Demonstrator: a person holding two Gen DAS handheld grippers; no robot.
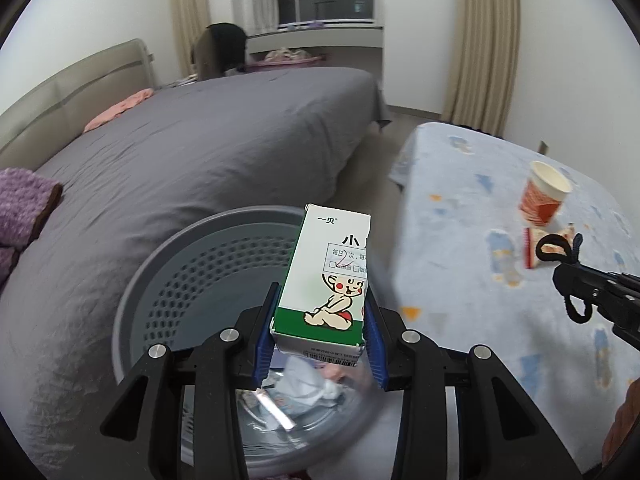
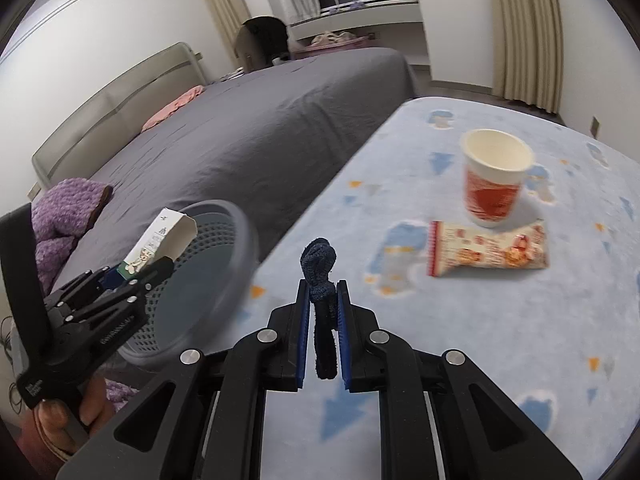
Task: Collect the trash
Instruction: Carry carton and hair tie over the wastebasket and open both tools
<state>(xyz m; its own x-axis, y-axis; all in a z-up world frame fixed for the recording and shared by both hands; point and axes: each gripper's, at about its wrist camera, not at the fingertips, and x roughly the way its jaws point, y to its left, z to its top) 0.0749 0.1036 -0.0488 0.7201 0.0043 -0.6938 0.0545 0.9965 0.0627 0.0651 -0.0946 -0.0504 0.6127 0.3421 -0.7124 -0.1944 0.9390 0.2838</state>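
- The left claw is clamped on a white-and-green carton with a cartoon baby printed on it; the blue pads press its two sides near the bottom end, and the rest of the carton sticks out ahead of the claw.
- Directly below and ahead of that claw sits a grey perforated bin, with crumpled white paper and something shiny already inside it.
- The right claw is pinched almost fully together on a dark blue knotted cloth strip; the knot pokes out past the tips and the tail hangs down between the pads.
- Under the right claw is the worktop, covered in pale blue patterned cloth.
- Ahead and to the right of that claw lies a red-and-white snack wrapper, flat on the worktop.
- Just beyond the wrapper stands an upright red-and-white paper cup.
- Past the bin a bed with a grey sheet stretches away, a purple blanket at its near left side.
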